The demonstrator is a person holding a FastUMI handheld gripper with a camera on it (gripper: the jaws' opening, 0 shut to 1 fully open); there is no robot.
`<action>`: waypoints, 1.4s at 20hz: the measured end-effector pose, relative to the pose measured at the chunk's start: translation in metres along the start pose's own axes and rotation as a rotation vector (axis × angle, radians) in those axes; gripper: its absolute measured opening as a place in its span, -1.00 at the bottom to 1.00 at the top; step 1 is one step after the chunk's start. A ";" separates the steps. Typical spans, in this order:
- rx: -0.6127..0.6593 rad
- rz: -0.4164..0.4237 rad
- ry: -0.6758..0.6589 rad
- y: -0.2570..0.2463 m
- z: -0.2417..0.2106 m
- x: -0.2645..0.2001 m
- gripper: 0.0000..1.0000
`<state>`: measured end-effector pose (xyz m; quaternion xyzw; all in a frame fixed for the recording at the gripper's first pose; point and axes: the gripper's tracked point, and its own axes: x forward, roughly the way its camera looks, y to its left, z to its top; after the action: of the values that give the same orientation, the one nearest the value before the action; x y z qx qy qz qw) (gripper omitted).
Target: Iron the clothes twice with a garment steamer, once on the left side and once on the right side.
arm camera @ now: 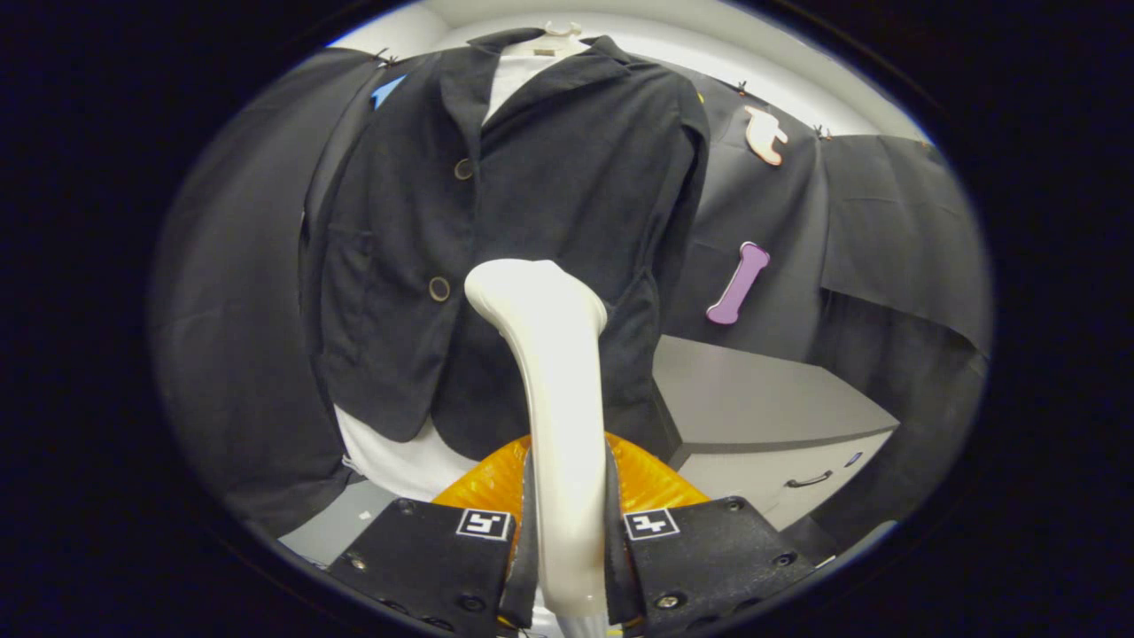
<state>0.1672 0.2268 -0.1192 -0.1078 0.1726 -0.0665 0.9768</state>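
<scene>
Clamped by both black fingers (523, 540) of the gripper (567, 549) is the white handle of the garment steamer (554, 399), which is held between them and rises ahead toward twelve o'clock, its rounded head curving over toward eleven o'clock. An orange, ribbed part of the steamer (647, 483) is seen just beyond the fingertips, behind the handle. The steamer's head is set against or just before the front of the dark jacket (532, 195); contact cannot be told. The jacket is hung upright on a pale hanger (560, 37) over a white shirt (399, 461), whose hem is shown below the jacket at seven o'clock from the steamer head. A grey cabinet (762, 416) with a drawer handle is placed at four o'clock, beside the jacket.
</scene>
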 end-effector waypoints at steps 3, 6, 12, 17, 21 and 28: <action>0.016 0.013 0.081 0.004 -0.038 -0.001 -0.33; -0.001 0.017 0.120 0.002 -0.058 0.006 -0.33; -0.039 0.029 0.170 0.002 -0.097 0.007 -0.34; 0.010 0.055 0.204 0.009 -0.111 0.002 -0.34; 0.015 0.082 0.164 0.017 -0.093 -0.016 -0.34; -0.029 0.148 0.015 0.055 -0.016 -0.052 -0.34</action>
<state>0.1183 0.2860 -0.1300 -0.1085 0.1885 0.0075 0.9760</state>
